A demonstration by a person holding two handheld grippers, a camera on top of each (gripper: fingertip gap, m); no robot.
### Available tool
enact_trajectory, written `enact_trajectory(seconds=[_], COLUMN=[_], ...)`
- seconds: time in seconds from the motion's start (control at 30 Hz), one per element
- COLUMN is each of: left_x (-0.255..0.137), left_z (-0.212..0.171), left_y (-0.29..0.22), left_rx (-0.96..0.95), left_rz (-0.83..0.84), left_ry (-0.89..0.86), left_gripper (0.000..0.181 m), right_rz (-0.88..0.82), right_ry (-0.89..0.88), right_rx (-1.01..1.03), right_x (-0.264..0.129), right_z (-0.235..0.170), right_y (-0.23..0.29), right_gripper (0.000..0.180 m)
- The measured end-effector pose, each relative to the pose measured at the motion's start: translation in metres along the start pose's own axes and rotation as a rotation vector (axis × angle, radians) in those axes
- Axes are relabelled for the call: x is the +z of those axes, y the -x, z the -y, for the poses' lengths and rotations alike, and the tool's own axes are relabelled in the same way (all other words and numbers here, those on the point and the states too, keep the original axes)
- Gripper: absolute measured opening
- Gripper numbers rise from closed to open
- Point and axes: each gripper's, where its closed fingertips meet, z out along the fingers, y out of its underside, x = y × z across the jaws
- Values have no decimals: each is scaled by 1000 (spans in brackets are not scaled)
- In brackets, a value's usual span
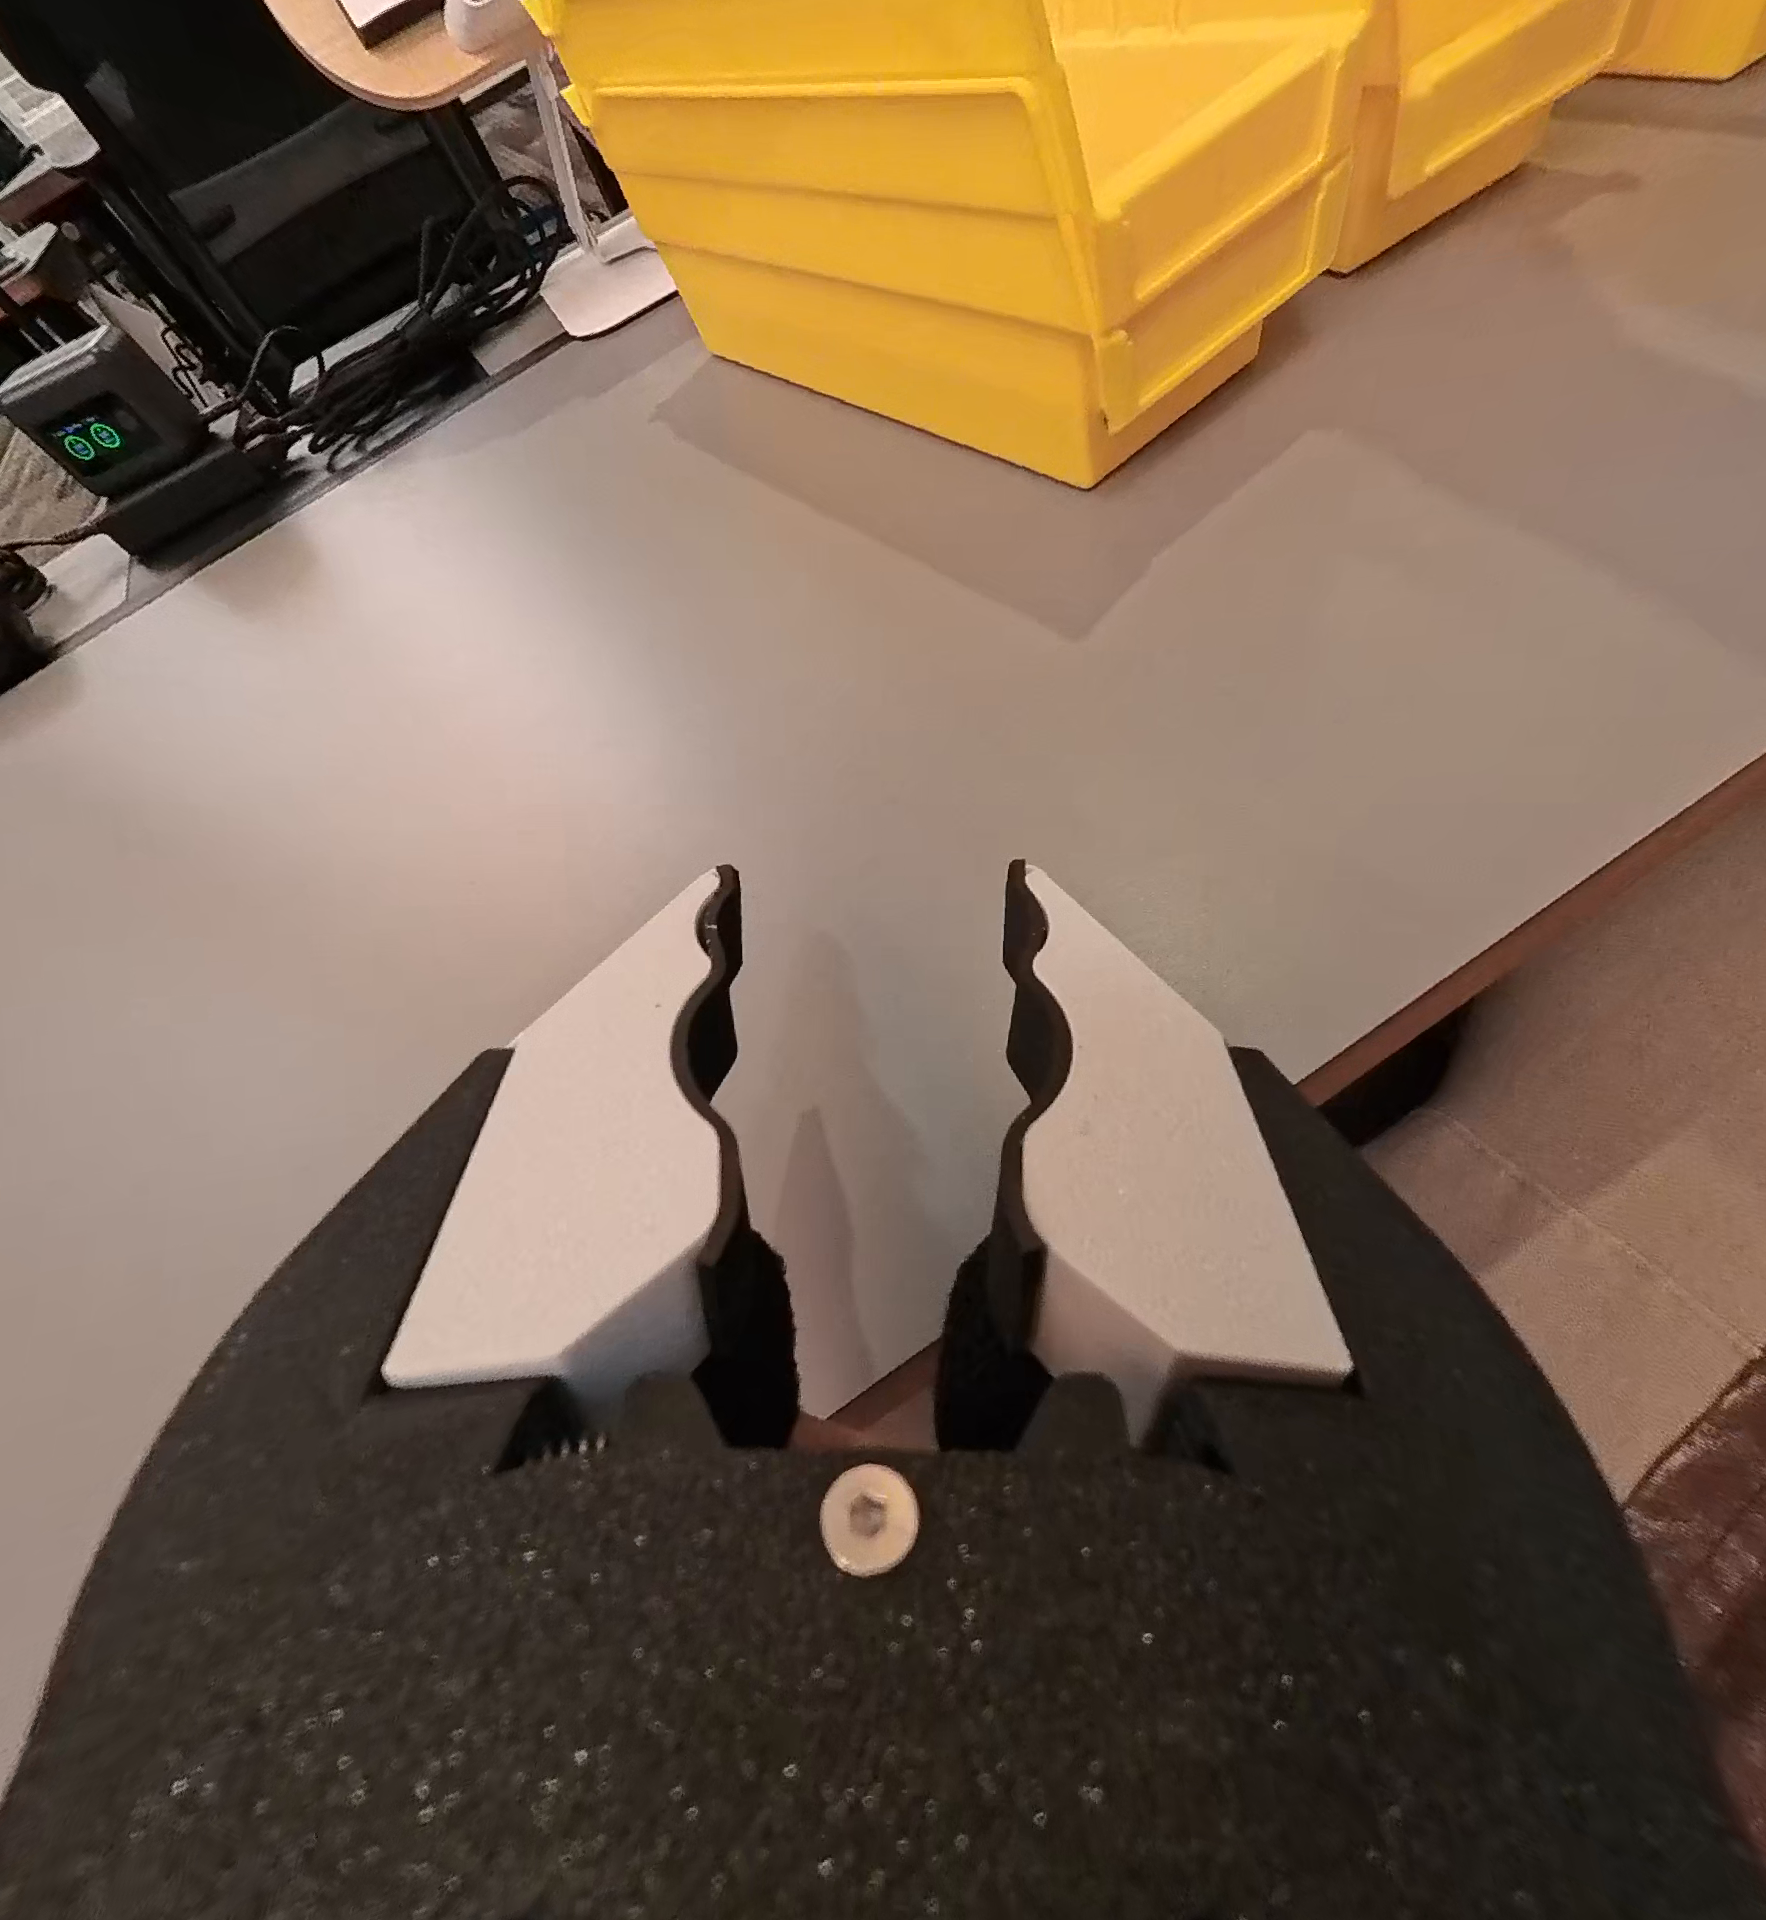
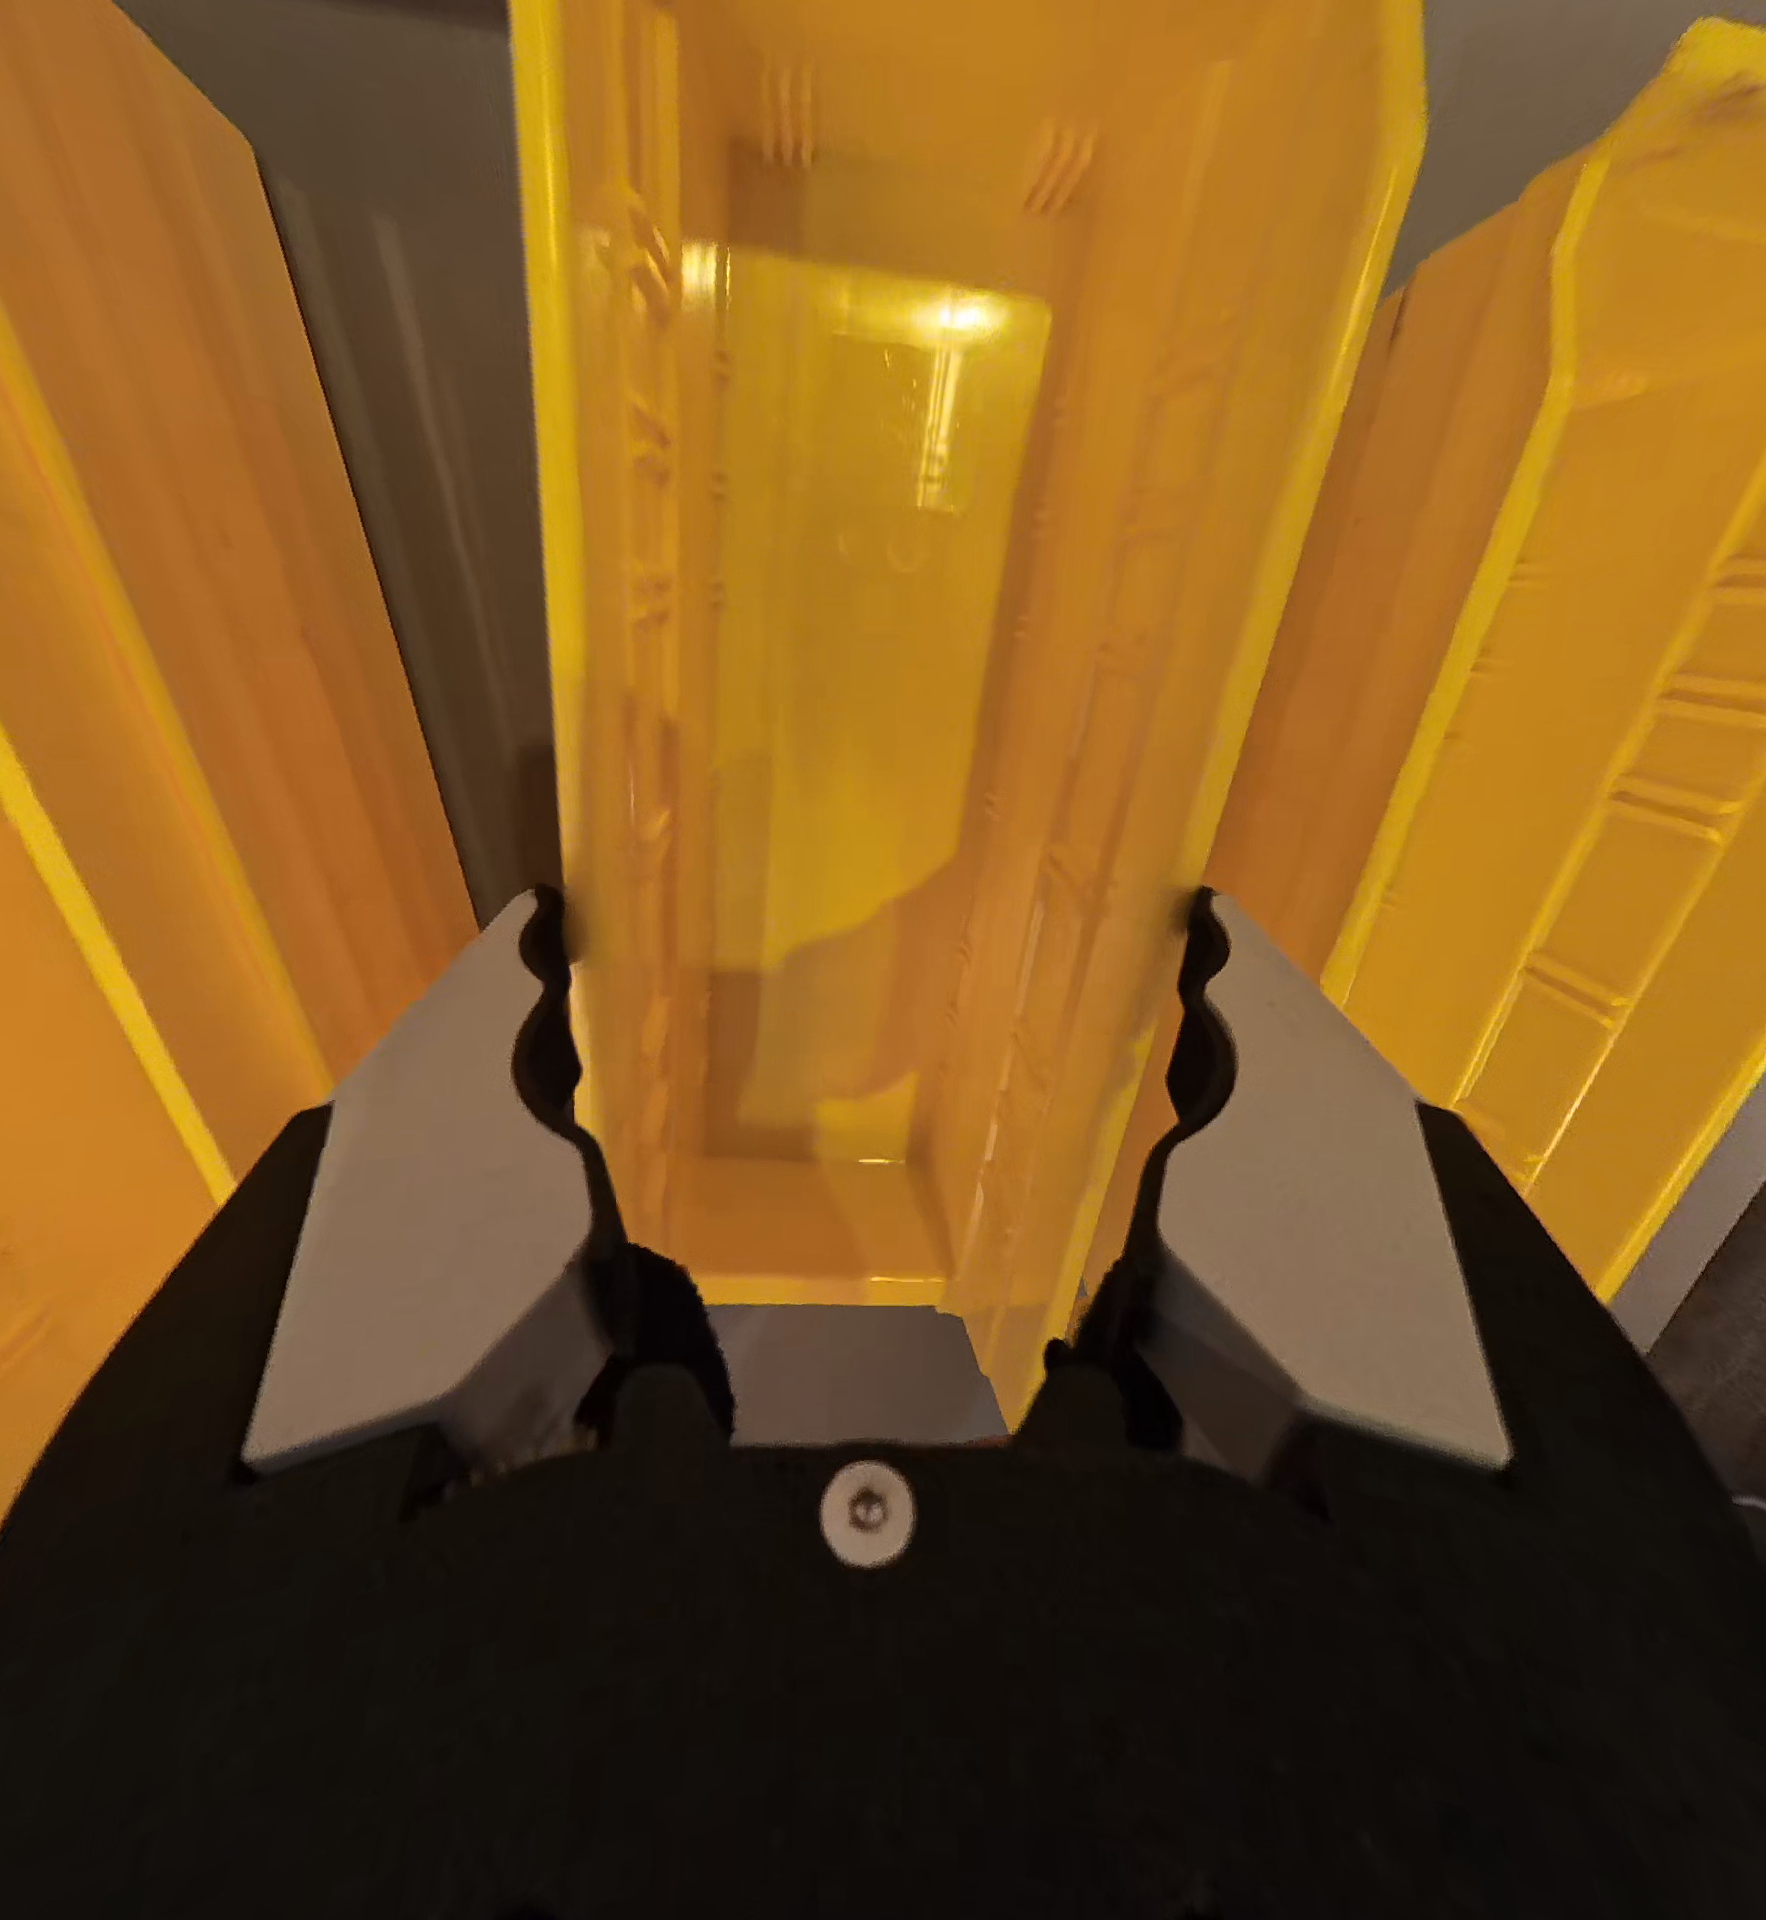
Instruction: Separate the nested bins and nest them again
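Seen from the left wrist, cables (image 1: pixel 380 343) and a dark box with a small lit screen (image 1: pixel 94 442) sit on the floor at the far left, beyond the counter's edge. The left hand-held gripper (image 1: pixel 874 883) hangs over the bare grey counter (image 1: pixel 443 748), its two fingers parted with nothing between them. Ahead of it and to the right stands a stack of nested yellow bins (image 1: pixel 920 260), three rims showing one above another, resting on the counter well apart from the gripper. More yellow bins (image 1: pixel 1461 125) stand just beside the stack, farther right.

Seen from the right wrist, a yellow bin (image 2: pixel 79 623) fills the left side. In the middle, the right hand-held gripper (image 2: pixel 879 914) is spread wide around a narrow yellow bin (image 2: pixel 858 623) whose open inside faces the camera. The fingertips (image 2: pixel 546 935) sit at the bin's outer walls, but whether they press on them cannot be told. Another ribbed yellow bin (image 2: pixel 1585 623) stands to the right, a strip of counter showing between them.
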Motion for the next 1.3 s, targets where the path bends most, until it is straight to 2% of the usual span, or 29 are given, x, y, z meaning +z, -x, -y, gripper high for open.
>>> enact_trajectory(seconds=[0.17,0.27,0.33,0.47,0.57,0.63,0.73,0.77,0.9,1.07,1.17,1.23,1.3], left_x=[0,-1,-2,-5,-10,-5,16,26,84,164,188,201,213], left_z=[1,2,3,7,31,62,115,134,173,183,178,189,196], left_y=[-1,1,2,-4,-14,-28,-43,-46,-54,-20,-25,-30,-15], left_rx=[-14,-44,-73,-177,-265,-274,-191,-188,-277,-410,-602,-664,-586], left_rz=[-8,-12,-20,-79,-125,-178,-198,-204,-187,-76,-132,-155,-77], left_ry=[-3,-17,-25,-22,-69,-87,-49,-33,158,518,771,837,873], left_gripper=[48,50,51,52,68,79,90,91,106,114,126,135,127], right_rz=[39,90,153,359,457,457,372,367,402,354,324,270,226], right_ry=[-149,-356,-515,-782,-966,-1092,-1238,-1263,-1171,-1118,-1128,-1124,-1116], right_rx=[-53,-108,-138,-174,-157,-163,-129,-141,-139,-130,-190,-250,-299], right_x=[-36,-75,-100,-129,-136,-134,-120,-115,-79,-49,-50,-45,-40], right_z=[12,14,-1,-79,-152,-195,-241,-253,-290,-308,-303,-303,-306], right_y=[6,10,17,45,62,71,71,73,69,46,47,47,48], right_gripper=[117,110,109,101,98,96,87,81,85,87,87,87,87])
